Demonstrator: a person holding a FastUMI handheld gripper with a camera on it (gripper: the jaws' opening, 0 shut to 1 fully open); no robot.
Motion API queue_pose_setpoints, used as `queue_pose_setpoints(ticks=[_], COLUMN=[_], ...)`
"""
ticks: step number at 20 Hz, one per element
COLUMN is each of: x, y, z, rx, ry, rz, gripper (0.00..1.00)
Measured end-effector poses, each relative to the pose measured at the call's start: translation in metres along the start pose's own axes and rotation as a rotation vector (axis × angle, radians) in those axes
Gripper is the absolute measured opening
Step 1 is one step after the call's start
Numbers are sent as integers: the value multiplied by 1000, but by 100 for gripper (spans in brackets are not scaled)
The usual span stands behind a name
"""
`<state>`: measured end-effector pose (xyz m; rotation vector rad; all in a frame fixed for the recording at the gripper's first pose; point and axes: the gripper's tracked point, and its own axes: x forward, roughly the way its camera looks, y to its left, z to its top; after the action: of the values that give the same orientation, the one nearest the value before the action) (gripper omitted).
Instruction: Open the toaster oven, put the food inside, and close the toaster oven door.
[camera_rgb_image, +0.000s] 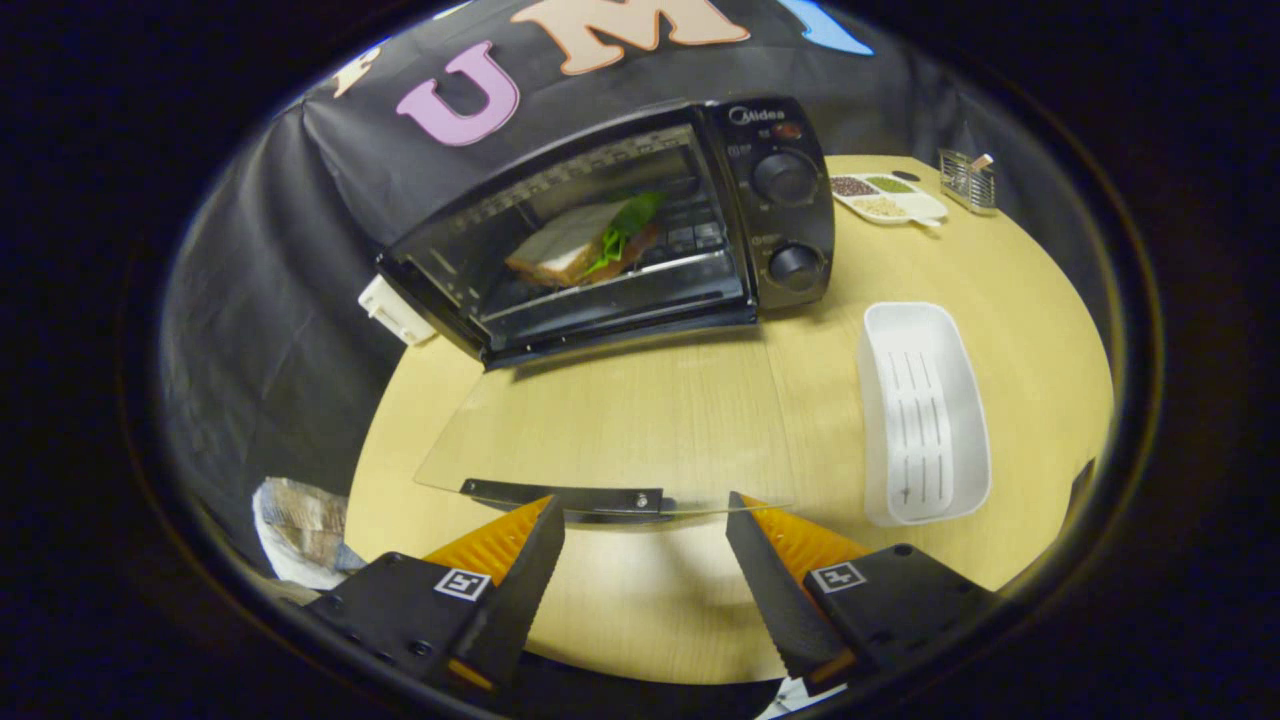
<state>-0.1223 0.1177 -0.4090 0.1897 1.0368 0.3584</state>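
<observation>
**A:** Gripper view, upper centre of the frame?

**B:** Black toaster oven on a round pale wooden table, tilted in the fisheye. Two knobs on the control panel at its right. Glass door folded fully down and lying flat toward the camera, hinged at the oven's lower front edge. Dark door handle along the near edge, just ahead of the fingertips.

**A:** And the food?

**B:** Already inside. Sandwich with a green leaf poking out, resting on the rack in the open cavity. Judged from that: loading done, only the closing left.

**A:** Right half of the frame?

**B:** Empty white tray beside the door, probably the sandwich's former resting place. Farther back, upper right, a small divided dish of grains and a little wire holder. Lower left, off the table edge, a crumpled wrapper or bag; hard to tell which.

**A:** Bottom of the frame, the fingers?

**B:** Gripper spread wide, holding nothing, touching nothing as far as visible. Left fingertip close under the handle's right end, right fingertip near the door's glass edge. Handle roughly ahead of the gap, slightly left. Likely lined up that way for lifting the door from its near edge and swinging it shut.
</observation>
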Motion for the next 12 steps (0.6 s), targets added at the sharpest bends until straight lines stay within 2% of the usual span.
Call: queue_pose_setpoints(ticks=[6,12], x=[-11,-12], y=[19,22], z=[53,59], rx=[29,-12], ry=[-131,-150], rz=[42,23], gripper=[100,100])
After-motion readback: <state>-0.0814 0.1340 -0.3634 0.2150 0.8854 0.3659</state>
